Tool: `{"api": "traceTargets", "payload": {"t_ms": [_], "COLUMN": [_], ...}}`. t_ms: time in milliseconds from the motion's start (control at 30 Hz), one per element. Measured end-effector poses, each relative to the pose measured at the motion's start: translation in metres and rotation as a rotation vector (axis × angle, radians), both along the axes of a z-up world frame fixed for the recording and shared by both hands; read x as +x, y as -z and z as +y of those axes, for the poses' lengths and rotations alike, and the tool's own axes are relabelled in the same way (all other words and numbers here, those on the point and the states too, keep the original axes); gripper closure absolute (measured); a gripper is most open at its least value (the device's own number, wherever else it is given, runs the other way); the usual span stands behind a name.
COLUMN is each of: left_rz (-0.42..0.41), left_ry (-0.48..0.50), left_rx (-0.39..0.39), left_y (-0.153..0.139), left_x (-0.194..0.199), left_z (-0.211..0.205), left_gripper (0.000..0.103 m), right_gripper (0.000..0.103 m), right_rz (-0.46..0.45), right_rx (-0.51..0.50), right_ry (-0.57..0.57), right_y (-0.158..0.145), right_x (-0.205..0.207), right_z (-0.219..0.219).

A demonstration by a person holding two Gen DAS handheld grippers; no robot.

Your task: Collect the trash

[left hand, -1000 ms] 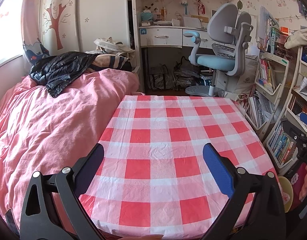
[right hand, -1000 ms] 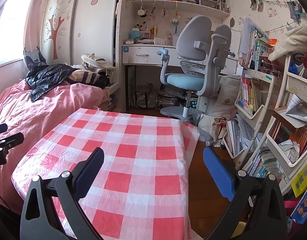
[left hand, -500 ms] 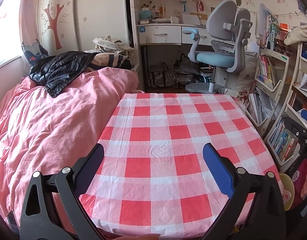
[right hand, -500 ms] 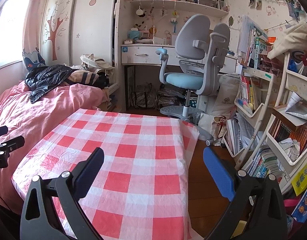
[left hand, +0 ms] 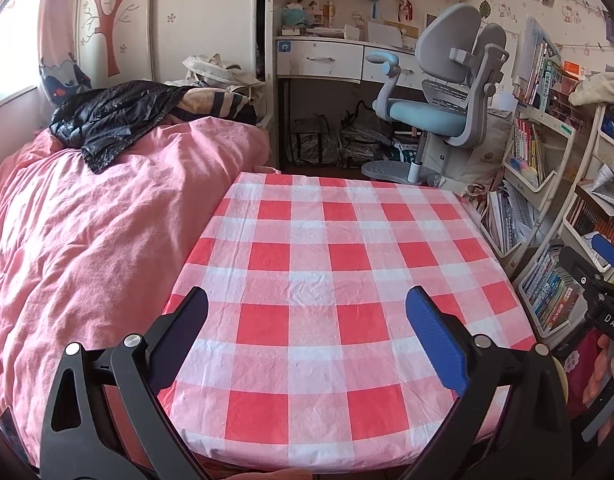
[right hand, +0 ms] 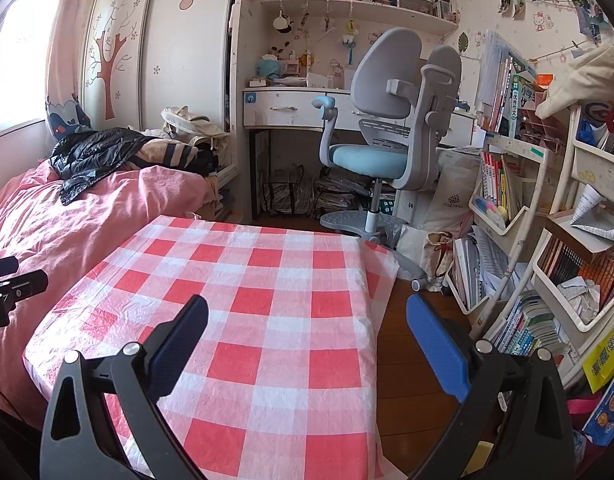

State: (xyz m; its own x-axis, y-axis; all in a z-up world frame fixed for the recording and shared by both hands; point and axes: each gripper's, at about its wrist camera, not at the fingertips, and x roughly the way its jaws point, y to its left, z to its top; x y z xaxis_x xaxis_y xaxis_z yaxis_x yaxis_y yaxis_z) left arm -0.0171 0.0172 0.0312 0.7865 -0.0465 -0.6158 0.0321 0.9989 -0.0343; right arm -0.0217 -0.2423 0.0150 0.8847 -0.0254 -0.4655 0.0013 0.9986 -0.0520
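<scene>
Both wrist views have tilted slightly since a second ago, so the desk and shelves sit a little lower in the left view, while the tabletop layout is unchanged. The left gripper (left hand: 307, 322) hovers above a table covered by a red-and-white checked cloth (left hand: 339, 264), its jaws spread wide with nothing between them. The right gripper (right hand: 307, 330) hovers over the same table's right edge, jaws equally wide and empty, with its right finger over the wooden floor (right hand: 411, 364). No trash shows on the cloth in either view (crumpled paper (right hand: 583, 294) lies in a shelf bin at the right, but whether it is the trash meant I cannot tell). A bed with a pink quilt (left hand: 87, 220) lies against the table's left side, a black jacket (left hand: 111, 114) heaped on it. Beyond the table stands a grey and blue desk chair (right hand: 387, 120). A hand (left hand: 605, 376) grips the right tool at the left view's far right edge.
</scene>
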Motion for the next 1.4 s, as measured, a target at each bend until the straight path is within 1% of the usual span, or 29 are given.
{"api": "traceTargets", "payload": {"t_ms": [267,1400], "left_rz": [-0.011,-0.007], "left_ry": [0.007,-0.002], "left_rx": [0.000,0.013], "left_y": [-0.0014,-0.0027], "left_x": [-0.0020,-0.0022], "left_z": [-0.0017,0.0001], "left_gripper": [0.007,0.007], "right_gripper": [0.008,0.008], "right_rz": [0.000,0.005], "right_rx": [0.000,-0.006], "right_ry": [-0.001,-0.003], "right_y": [-0.0002,0.0019], "right_x": [0.0000,0.0001], "right_z": [-0.0002,-0.0009]}}
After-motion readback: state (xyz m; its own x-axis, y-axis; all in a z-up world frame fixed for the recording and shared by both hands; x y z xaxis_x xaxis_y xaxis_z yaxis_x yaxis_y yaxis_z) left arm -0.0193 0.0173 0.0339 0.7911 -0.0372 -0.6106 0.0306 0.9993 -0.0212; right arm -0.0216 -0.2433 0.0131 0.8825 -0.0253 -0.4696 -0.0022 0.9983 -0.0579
